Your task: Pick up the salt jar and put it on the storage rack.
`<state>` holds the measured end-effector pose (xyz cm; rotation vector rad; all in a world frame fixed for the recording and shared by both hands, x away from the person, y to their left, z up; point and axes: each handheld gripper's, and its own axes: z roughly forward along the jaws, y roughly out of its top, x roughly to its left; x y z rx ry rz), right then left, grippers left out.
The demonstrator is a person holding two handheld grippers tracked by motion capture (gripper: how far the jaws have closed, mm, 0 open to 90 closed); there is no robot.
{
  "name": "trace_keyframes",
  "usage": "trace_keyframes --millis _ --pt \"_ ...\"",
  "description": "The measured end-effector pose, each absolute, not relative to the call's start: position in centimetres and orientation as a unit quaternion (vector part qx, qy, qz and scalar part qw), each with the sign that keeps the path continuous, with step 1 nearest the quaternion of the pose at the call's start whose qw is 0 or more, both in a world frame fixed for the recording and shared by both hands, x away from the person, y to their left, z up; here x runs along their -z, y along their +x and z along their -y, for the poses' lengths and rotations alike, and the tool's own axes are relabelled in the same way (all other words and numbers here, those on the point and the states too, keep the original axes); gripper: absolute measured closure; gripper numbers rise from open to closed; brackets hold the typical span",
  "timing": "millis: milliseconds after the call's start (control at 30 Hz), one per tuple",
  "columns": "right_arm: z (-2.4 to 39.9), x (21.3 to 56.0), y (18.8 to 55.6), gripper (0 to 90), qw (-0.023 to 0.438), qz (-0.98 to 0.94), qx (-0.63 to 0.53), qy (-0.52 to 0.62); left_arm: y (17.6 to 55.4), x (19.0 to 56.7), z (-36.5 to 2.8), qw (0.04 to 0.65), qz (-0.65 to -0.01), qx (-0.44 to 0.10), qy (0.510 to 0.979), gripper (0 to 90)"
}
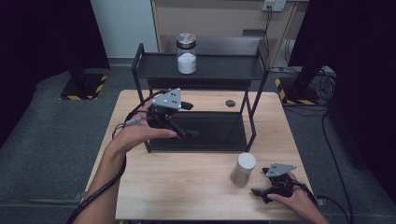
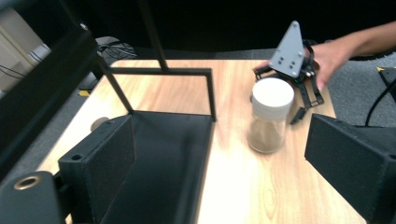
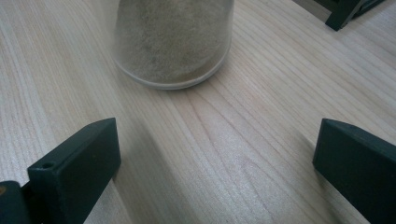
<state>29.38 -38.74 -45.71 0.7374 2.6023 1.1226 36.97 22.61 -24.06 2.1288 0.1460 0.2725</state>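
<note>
On the wooden surface (image 1: 187, 186) a black 2-tier metal rack (image 1: 201, 70) stands at the far side. The left gripper (image 1: 184, 135) hangs over the left part of the rack's lower tray (image 1: 219, 130), its jaws spread with nothing between them; in the left gripper view the 2 black jaws frame the tray's dark floor and the wood beside it. A grey 3-cornered plate (image 1: 169, 99) sits on top of this gripper, and a cable (image 1: 112, 182) trails along the forearm. Near the right front of the surface stands a clear jar with a white lid (image 1: 243, 169), upright and holding a brownish powder at the bottom; it is on the wood just in front of the rack's near right corner. The right gripper (image 1: 261, 192) rests low on the surface just right of that jar, its jaws spread wide and apart from the glass; in the right gripper view the jar's base (image 3: 173, 42) stands ahead of the 2 jaws, not between them. On the rack's upper shelf (image 1: 224, 67), left of centre, a second jar with a metal lid (image 1: 186, 53) stands upright, filled partway with white powder. A small dark round disc (image 1: 230, 103) lies on the surface behind the lower tray.
</note>
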Motion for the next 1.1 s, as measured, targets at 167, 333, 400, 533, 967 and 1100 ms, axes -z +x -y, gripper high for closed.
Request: trace_keyframes --millis 167,333,400,533,967,1100 --pt "38.7 45.7 29.4 1.8 0.106 -0.884 -0.381 0.25 36.1 26.5 -23.0 0.476 -0.061 -0.109 0.87 7.2" --pt "38.7 45.7 29.4 1.8 0.106 -0.884 -0.381 0.25 35.8 29.1 -23.2 0.471 -0.066 -0.099 0.874 7.2" --pt "38.7 45.7 29.4 1.8 0.106 -0.884 -0.381 0.25 35.7 29.9 -23.3 0.468 -0.068 -0.095 0.876 7.1" --pt "38.7 45.7 29.4 1.8 0.106 -0.884 -0.381 0.25 35.4 31.3 -23.4 0.462 -0.074 -0.091 0.879 7.1" --pt "38.7 45.7 29.4 1.8 0.106 -0.884 -0.381 0.25 34.5 35.5 -23.7 0.454 -0.089 -0.072 0.884 7.1" --pt "38.7 45.7 29.4 1.8 0.106 -0.884 -0.381 0.25 34.3 36.7 -23.7 0.452 -0.096 -0.064 0.884 7.1"
